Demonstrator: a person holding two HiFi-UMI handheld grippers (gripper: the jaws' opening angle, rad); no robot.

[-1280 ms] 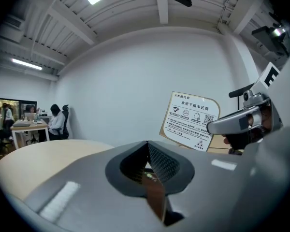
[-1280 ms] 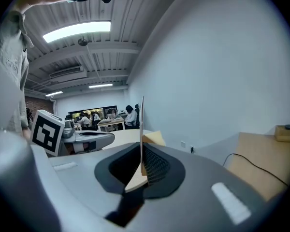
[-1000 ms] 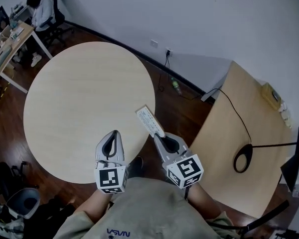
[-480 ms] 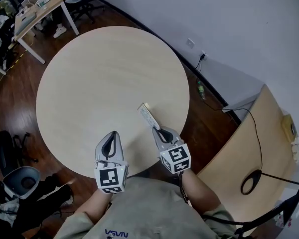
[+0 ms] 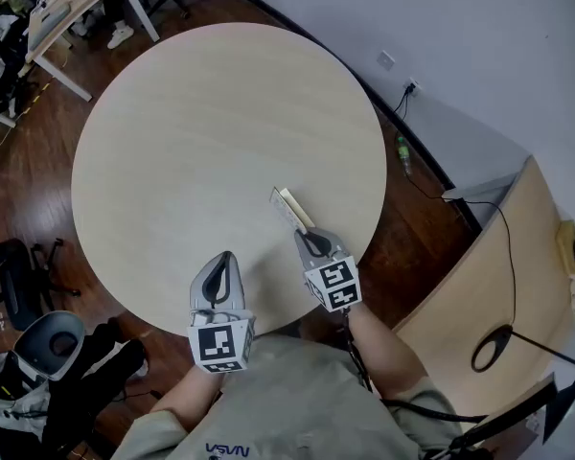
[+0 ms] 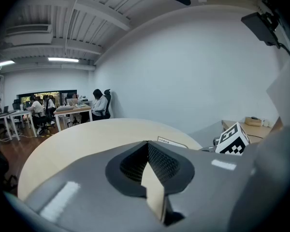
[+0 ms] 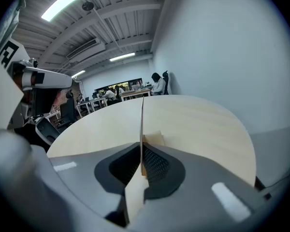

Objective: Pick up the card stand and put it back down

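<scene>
Gripping the card stand (image 5: 291, 208) by its thin upright card, my right claw (image 5: 310, 240) is clamped shut on it close to the near right edge of the round tabletop (image 5: 192, 113). Whether its wooden base touches the surface I cannot tell. My left claw (image 5: 224, 262) hovers beside it over the near edge, jaws pressed together with nothing between them.
</scene>
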